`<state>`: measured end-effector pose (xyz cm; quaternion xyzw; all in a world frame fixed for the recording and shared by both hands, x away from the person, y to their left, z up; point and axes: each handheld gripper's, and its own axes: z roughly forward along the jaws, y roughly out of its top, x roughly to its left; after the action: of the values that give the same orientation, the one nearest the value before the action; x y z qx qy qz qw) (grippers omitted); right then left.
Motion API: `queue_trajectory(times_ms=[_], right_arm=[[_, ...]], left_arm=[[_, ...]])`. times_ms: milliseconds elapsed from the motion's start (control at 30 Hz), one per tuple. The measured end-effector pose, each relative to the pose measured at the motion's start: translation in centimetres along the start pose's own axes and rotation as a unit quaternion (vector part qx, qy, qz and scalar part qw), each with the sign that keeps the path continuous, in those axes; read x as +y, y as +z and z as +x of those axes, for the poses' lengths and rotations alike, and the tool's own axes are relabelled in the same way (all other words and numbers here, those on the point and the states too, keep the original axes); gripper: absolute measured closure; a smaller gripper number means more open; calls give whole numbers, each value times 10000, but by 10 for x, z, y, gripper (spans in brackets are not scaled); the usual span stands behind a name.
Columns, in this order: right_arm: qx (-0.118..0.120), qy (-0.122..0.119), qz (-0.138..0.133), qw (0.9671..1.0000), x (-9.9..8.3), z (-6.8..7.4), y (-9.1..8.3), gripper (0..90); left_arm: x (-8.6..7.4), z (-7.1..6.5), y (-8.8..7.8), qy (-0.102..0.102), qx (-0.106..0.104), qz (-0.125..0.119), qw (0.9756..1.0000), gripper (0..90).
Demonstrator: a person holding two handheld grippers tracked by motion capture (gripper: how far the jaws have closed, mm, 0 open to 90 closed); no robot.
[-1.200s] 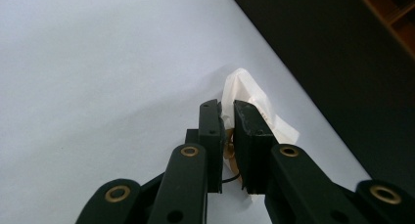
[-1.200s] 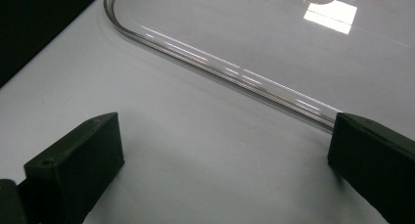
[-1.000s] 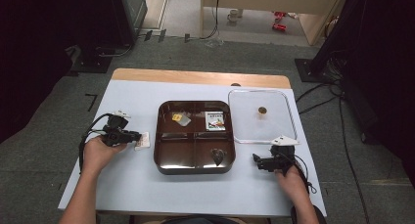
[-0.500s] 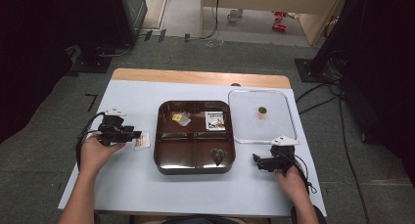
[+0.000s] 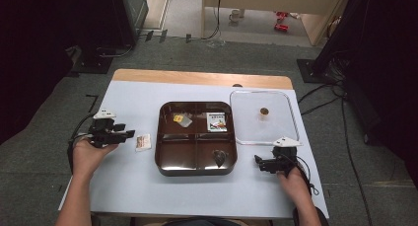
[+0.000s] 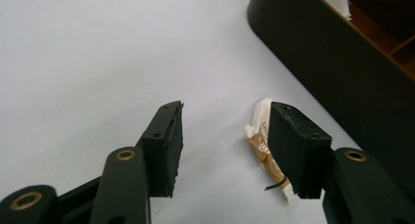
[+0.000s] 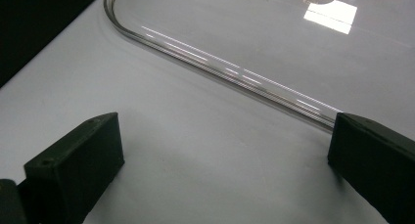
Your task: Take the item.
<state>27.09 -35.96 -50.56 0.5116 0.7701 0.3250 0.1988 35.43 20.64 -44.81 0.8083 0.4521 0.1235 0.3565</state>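
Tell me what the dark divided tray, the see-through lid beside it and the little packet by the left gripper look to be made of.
Tray: probably glossy brown plastic or lacquer; its rim reflects light.
Lid: clear plastic, likely; the table shows through and its edge glints.
Packet: seemingly crinkled paper or thin film, white and tan; too small to tell which.

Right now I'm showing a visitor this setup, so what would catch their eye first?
The dark four-part tray at the table's middle, holding small packets. Right of it lies a clear lid with a small brown knob. Left of the tray, a small packet lies on the table, just ahead of the left gripper, whose jaws have just been opening.
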Motion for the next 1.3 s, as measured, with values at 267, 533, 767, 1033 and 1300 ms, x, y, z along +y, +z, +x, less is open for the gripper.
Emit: queue_trajectory(times_ms=[267, 533, 767, 1033, 1300], right_arm=[[0, 0, 0, 10000, 0, 0, 0, 0], [1, 0, 1, 10000, 0, 0, 0, 0], [0, 2, 3, 10000, 0, 0, 0, 0], [1, -1, 2, 10000, 0, 0, 0, 0], [0, 0, 1, 10000, 0, 0, 0, 0]], left_arm=[[-8, 13, -4, -152, 184, 15, 9997, 450], [-15, 22, 6, -89, 399, 305, 9987, 433], [-20, 28, 11, -176, 505, 386, 9978, 440], [-24, 30, 14, -95, 577, 399, 9975, 447], [-31, 27, 14, 184, 577, 239, 9979, 399]])
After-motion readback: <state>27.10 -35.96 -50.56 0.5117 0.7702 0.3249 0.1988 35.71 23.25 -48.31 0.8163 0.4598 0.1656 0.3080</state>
